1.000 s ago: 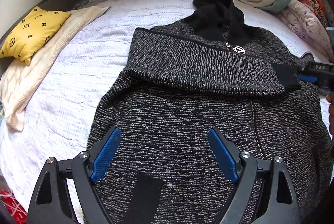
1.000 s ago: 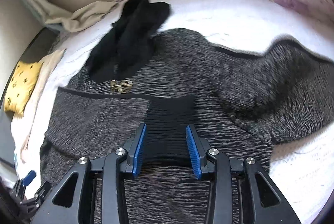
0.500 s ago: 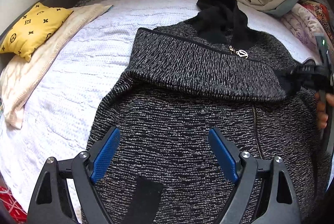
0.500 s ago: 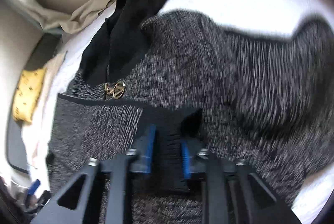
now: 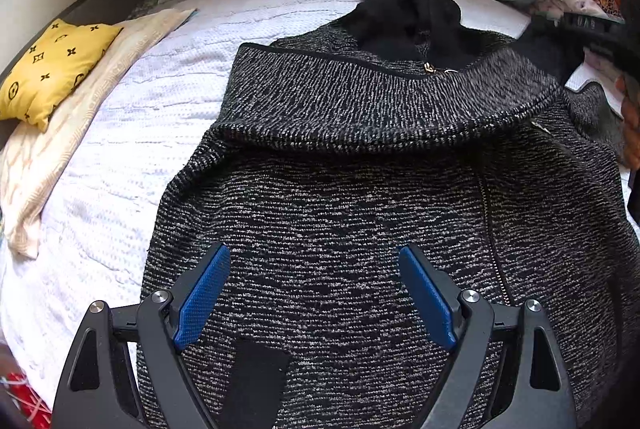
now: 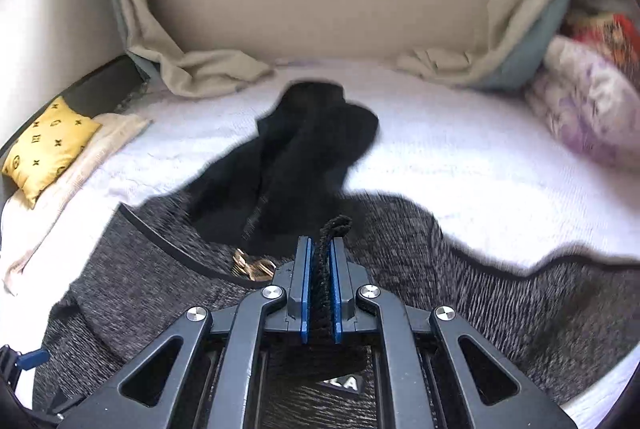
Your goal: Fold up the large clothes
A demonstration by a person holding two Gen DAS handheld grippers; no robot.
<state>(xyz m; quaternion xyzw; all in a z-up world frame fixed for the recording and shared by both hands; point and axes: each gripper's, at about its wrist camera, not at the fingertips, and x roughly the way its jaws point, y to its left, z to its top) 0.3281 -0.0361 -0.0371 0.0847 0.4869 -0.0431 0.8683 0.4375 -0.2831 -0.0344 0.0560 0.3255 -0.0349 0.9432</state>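
The bed (image 5: 132,133), spread with a white textured cover, serves as the folding ground: it is broad enough to take the whole garment flat. The speckled grey-and-black hooded jacket (image 5: 360,213) lies on it front up, zip running down the body, its black hood (image 5: 404,9) pointing toward the headboard. One sleeve (image 5: 380,101) already lies folded across the chest just below the hood, which narrows the garment on that side so the body can later be doubled over.

A yellow patterned cushion (image 5: 52,65) and a cream cloth sit well off at the bed's edge, out of the way of the fold.

The left tool (image 5: 316,293) hovers over the lower body of the jacket with its jaws standing wide and nothing between them, seemingly placed to steady or take the hem when needed.

The right tool (image 6: 319,289) is clamped on the black ribbed cuff (image 6: 334,229), whose edge stands up between the blue pads (image 6: 305,293). Gripping the cuff gives control of the sleeve's free end, probably to reposition or straighten it. The gold zip pull (image 6: 252,267) rests just beside this tool.
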